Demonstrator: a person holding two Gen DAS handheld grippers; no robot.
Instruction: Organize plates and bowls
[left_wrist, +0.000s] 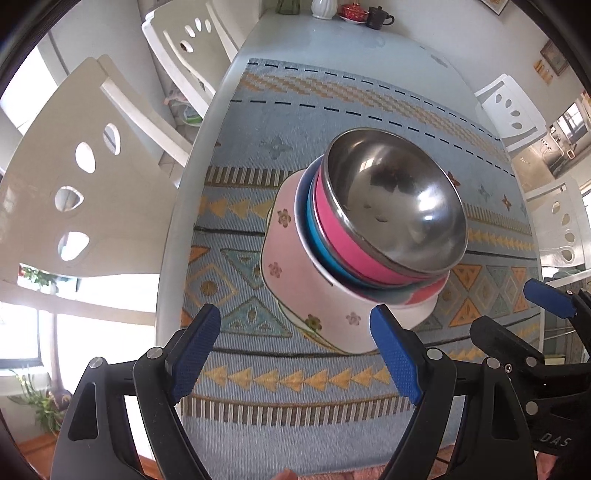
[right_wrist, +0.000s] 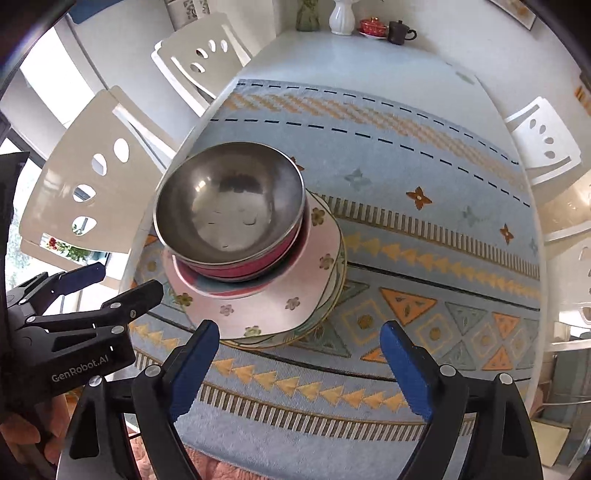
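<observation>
Left wrist view. One stack of dishes stands on the patterned blue mat (left_wrist: 332, 373) that covers the white table (left_wrist: 325, 40). Topmost is a steel bowl (left_wrist: 395, 199), empty and reflective. Beneath it sit a pink bowl (left_wrist: 354, 247) and a blue bowl (left_wrist: 325, 251), nested closely. Beneath those is a pink flowered plate (left_wrist: 295, 280), with the edge of a further plate (left_wrist: 314, 334) showing under it. The left gripper (left_wrist: 295, 325) hangs above the near side of the stack, its blue-padded jaws spread wide, nothing between them; the right-hand pad overlaps the plate's rim in the picture, and contact cannot be told. The right gripper (left_wrist: 517, 306) shows at the right edge, one blue pad visible. White chairs (left_wrist: 92, 192) stand around the table. At the far end are a white vase (left_wrist: 324, 8), a red lidded cup (left_wrist: 354, 13) and a dark mug (left_wrist: 378, 17).

Right wrist view. The same stack lies left of centre on the mat (right_wrist: 406, 258): steel bowl (right_wrist: 229, 206) on top, pink bowl (right_wrist: 255, 262) under it, flowered plate (right_wrist: 317, 280) below, pale plate edge (right_wrist: 332, 314) at the bottom. The right gripper (right_wrist: 299, 328) hangs beside the stack with its jaws parted wide and empty, over bare mat. The left gripper (right_wrist: 110, 284) appears at the left, jaws apart, clear of the dishes. A hand (right_wrist: 22, 435) holds it at the lower left.
</observation>
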